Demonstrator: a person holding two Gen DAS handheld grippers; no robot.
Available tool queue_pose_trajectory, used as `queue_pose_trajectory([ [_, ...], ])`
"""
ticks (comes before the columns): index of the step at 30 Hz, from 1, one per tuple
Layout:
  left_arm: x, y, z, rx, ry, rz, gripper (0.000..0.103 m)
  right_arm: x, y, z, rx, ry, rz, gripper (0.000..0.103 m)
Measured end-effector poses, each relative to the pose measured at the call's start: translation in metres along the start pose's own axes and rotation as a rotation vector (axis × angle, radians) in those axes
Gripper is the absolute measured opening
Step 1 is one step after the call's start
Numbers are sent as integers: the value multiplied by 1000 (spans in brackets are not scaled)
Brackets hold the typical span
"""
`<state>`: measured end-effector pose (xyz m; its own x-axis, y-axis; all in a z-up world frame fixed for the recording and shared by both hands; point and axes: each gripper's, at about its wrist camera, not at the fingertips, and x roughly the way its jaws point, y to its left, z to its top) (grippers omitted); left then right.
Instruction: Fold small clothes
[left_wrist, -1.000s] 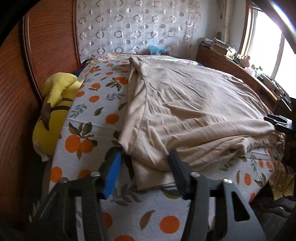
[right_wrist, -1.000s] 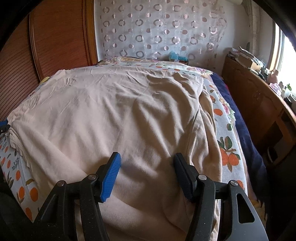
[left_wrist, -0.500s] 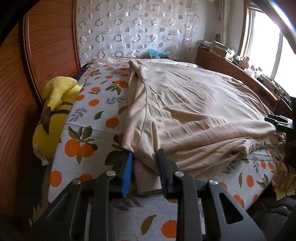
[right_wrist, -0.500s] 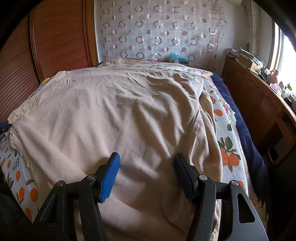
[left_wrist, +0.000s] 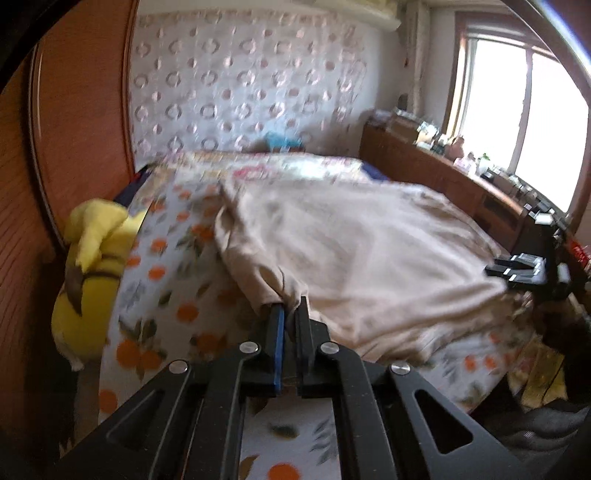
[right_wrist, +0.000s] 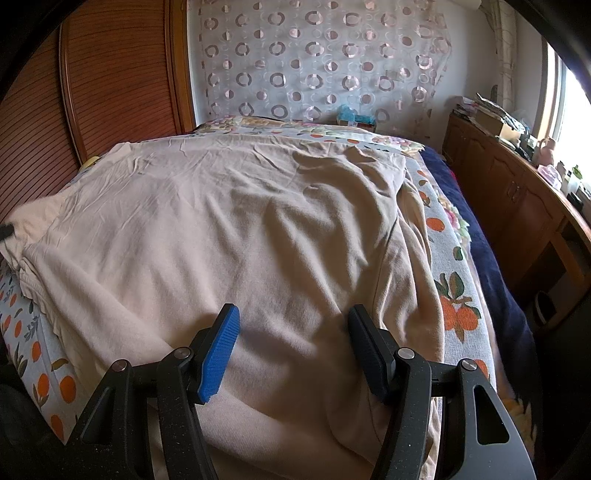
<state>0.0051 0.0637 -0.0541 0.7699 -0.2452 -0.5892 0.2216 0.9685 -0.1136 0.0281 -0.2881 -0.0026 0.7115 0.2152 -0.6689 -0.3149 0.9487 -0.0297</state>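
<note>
Left gripper (left_wrist: 290, 314) has just clamped the garment (left_wrist: 369, 258) corner between its jaws — cloth stretches ahead and rightward. Right gripper (right_wrist: 291, 347) hangs apart over the hem, unclamped.

No readable txt, labels, brands or nos. in either view; items on the far cabinet too small and blurred to make out any lettering.

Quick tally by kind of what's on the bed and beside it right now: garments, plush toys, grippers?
Beige garment: 1
Yellow plush toy: 1
Grippers: 2, the left gripper pinching the garment's corner, the right gripper open over it
Total: 4
</note>
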Motion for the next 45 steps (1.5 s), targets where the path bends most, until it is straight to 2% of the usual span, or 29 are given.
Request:
queue_pose_trajectory([
  [11,7,-58,35,98,-80,-141,5,1,-1,0,5,-2,4,63],
  [21,14,-107,85,175,-152,-257,5,-1,-4,0,20,-9,20,63],
  [25,20,-136,99,239,-150,-294,5,-15,-16,-3,69,-17,58,63],
  [27,22,-150,104,265,-146,-320,5,-28,-20,-4,59,-51,2,63],
  [32,29,-188,120,315,-127,-383,5,-58,-38,-5,101,-114,-20,63],
  [36,28,-208,126,310,-133,-405,5,-69,-40,-9,110,-137,-34,63],
  [40,38,-203,124,254,-98,-401,5,-70,-40,-15,109,-145,-37,63],
  [42,44,-199,121,229,-65,-399,13,-68,-39,-18,111,-142,-36,63],
  [45,44,-193,116,207,-62,-387,32,-64,-36,-17,107,-138,-27,63],
])
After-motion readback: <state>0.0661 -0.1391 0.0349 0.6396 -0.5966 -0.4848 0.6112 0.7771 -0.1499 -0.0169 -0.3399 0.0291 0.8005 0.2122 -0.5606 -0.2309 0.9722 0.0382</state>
